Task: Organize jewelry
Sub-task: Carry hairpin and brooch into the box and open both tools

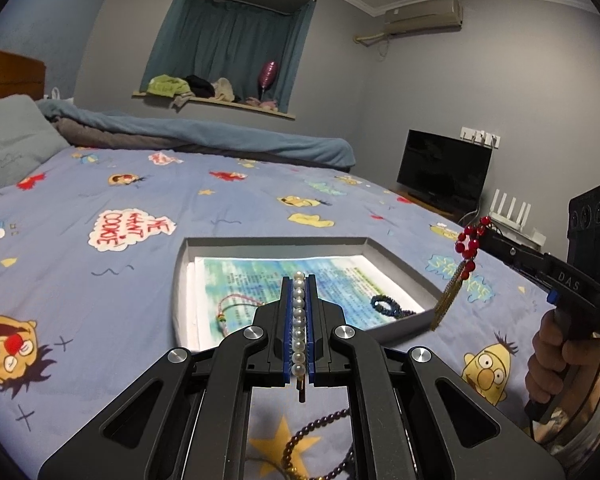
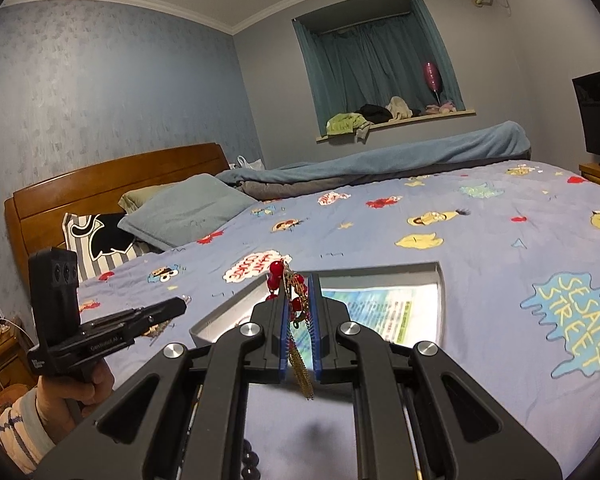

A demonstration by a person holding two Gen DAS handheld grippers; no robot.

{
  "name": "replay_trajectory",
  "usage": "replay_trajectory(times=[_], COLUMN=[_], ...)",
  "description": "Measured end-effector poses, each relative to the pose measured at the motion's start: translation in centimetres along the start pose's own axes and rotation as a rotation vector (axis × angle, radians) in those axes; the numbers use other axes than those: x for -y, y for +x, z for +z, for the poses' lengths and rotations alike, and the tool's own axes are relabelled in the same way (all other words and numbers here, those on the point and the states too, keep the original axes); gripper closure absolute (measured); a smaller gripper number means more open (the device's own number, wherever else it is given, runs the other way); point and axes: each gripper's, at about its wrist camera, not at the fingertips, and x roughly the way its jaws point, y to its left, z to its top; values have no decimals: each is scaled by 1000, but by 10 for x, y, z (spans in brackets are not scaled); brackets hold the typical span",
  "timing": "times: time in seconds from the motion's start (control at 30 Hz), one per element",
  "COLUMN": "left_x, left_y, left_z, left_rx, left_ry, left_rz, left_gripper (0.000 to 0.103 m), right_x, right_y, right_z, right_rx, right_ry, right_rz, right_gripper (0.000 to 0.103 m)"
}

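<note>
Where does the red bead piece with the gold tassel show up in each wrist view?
Left wrist: red bead piece at right, hanging from the right gripper, tassel over the tray's right corner.
Right wrist: lower centre, red bead piece pinched in the right gripper, tassel dangling below.
Shared landmark: the tray on the bedsheet.

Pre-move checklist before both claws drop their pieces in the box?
1. Left claw shut on pearl strand: ok.
2. Right claw shut on red bead piece: ok.
3. Box open, ahead of both claws: ok.
4. Free floor in box beside the blue bracelet and red cord: ok.
5. Gold tassel clear of box rim: cannot tell.
6. Dark beads left on bed: not ok.
</note>
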Motion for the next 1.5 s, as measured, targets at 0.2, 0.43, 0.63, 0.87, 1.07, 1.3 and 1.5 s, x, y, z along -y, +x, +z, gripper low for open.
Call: replay_trajectory(times=[0.2,0.43,0.63,0.87,1.07,1.3,1.5], left_x=[-6,-18,-11,5,17,11,12], left_y=[15,46,69,100,123,133,129], left_z=[12,24,24,20,8,-2,-5], left_rx=[-3,-44,-92,-175,-275,-354,-362], left_ry=[-30,-114,-107,-38,29,26,34], left_rz=[-59,-163,-182,-114,-42,-6,3], left_gripper=[97,97,97,97,97,97,93], right_x=[1,10,22,31,30,30,33], right_y=[17,45,71,97,118,132,134], right_z=[8,7,6,-3,-17,-30,-33], right_rx=[-2,-52,-96,-181,-280,-349,-373], right_ry=[5,21,52,72,59,42,39], right_rz=[3,-7,-20,-47,-82,-112,-144], right_gripper=[95,95,95,95,95,95,75])
